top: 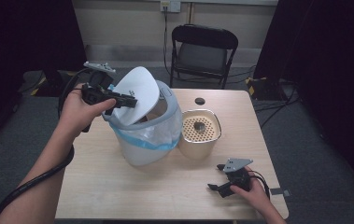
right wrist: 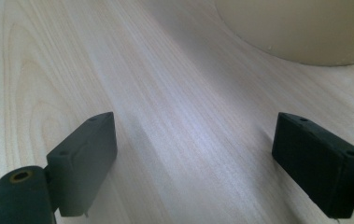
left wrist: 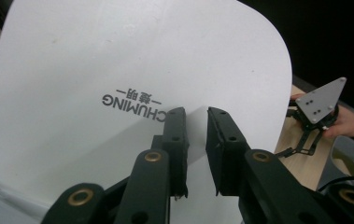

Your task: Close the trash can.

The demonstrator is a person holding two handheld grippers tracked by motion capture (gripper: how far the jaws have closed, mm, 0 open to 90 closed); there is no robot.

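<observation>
— At the far left of the table (top: 118, 186), what step do you have in hand?

— You are working the white swing lid (top: 137, 93) of the white bin (top: 146, 135), which stands mid-table, lined with a clear bag edged in blue. The lid is tipped up steeply on the bin's rim. Your left gripper (top: 127, 101) has it by the edge; in the left gripper view the jaws stand close together, clenched on the lid (left wrist: 132, 88) just below the printed lettering.

— And my other hand?

— Your right gripper (top: 214, 187) rests low at the near right corner, released, its jaws spread wide over bare wood with nothing between them. The beige canister (top: 200, 133) with its perforated top sits just beside the bin.

— What does the next move call for?

— As I judge it, swing the lid steadily on its pivot and keep the grip square. The thin edge could slip out. If the bin shifts, steady it with your free gripper.
</observation>
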